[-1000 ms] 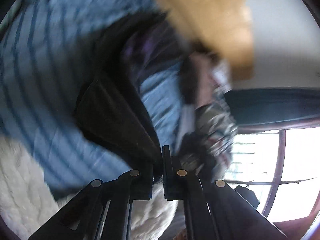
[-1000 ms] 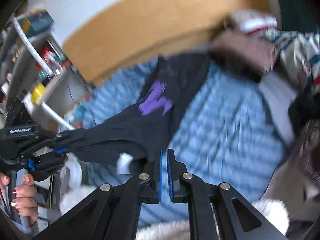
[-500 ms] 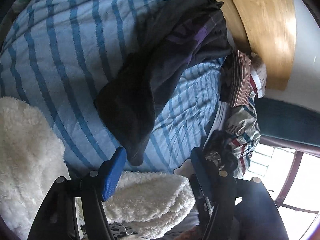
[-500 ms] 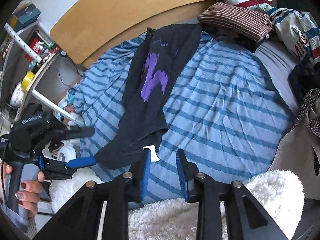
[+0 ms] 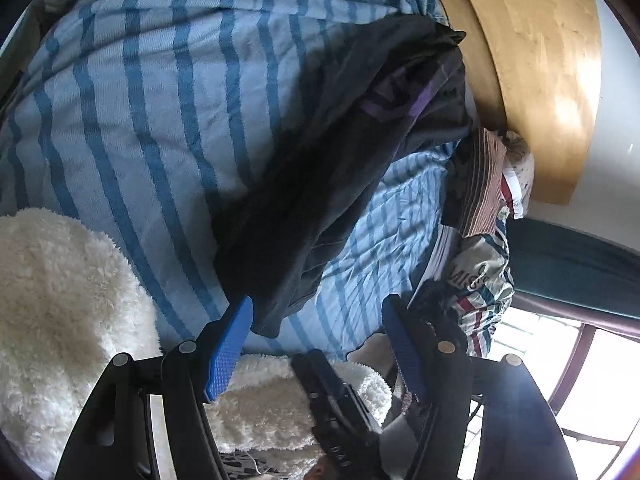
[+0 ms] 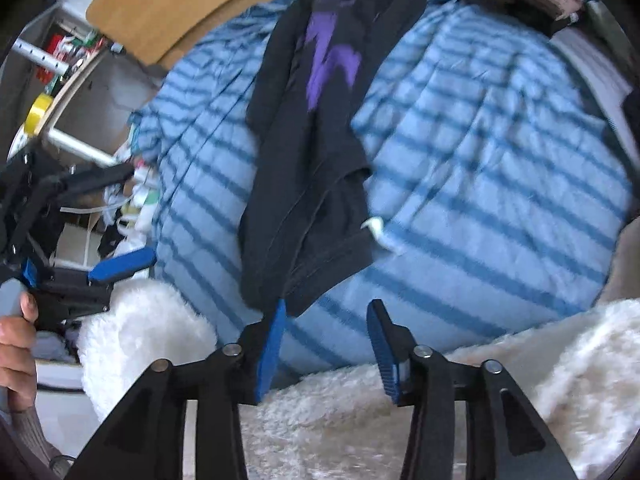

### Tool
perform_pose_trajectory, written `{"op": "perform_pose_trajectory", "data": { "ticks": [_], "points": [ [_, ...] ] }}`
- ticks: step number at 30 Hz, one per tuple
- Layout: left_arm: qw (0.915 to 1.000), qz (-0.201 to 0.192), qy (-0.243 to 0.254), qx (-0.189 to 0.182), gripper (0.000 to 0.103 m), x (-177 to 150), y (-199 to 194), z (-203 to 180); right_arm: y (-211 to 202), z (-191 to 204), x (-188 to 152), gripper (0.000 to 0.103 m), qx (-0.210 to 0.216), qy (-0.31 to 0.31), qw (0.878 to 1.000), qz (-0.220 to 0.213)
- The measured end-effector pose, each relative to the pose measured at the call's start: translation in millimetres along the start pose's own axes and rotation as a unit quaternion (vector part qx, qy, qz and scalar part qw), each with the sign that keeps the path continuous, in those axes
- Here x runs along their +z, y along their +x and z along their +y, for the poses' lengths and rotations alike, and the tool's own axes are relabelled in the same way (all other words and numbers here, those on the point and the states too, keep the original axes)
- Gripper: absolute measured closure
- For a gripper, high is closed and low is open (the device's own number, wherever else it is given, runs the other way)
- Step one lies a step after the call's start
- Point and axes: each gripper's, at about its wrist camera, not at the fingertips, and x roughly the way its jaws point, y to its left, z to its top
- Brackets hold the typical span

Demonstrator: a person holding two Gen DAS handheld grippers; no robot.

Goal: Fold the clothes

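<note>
A black T-shirt [image 6: 312,168] with a purple print lies folded lengthwise on the blue striped bedspread [image 6: 480,184], running from the headboard down toward me. In the left wrist view the same black T-shirt [image 5: 320,200] ends just above the fingers. My left gripper [image 5: 318,312] stands open, its left pad beside the shirt's near hem, nothing pinched. My right gripper [image 6: 326,312] has its jaws opening, the shirt's lower corner just above its left pad, free of the pads. A white label [image 6: 378,232] sticks out at the hem. The left gripper [image 6: 120,264] shows at the right view's left edge, held by a hand.
A white fluffy blanket [image 6: 360,408] covers the bed's near edge. A wooden headboard [image 5: 540,72] stands behind. Pillows and a pile of clothes [image 5: 484,240] lie by the window side. Cluttered shelves [image 6: 52,92] stand beside the bed.
Both grippers held the shirt shut a second ago and have let it go; it now lies flat on the bed. Both hands have sunk toward the near hem, the right still widening.
</note>
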Motion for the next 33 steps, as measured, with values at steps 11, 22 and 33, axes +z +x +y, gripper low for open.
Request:
{"op": "perform_pose_trajectory", "data": {
  "ticks": [11, 22, 33],
  "points": [
    [0.9996, 0.002, -0.009, 0.028, 0.035, 7, 13, 8, 35, 28, 3, 0.040, 0.030, -0.020, 0.999, 0.035],
    [0.9997, 0.010, -0.008, 0.023, 0.031, 1, 14, 9, 41, 35, 4, 0.078, -0.014, -0.050, 0.999, 0.003],
    [0.9894, 0.045, -0.085, -0.109, 0.025, -12, 43, 13, -42, 28, 15, 0.085, 0.047, -0.039, 0.992, -0.109]
  ]
}}
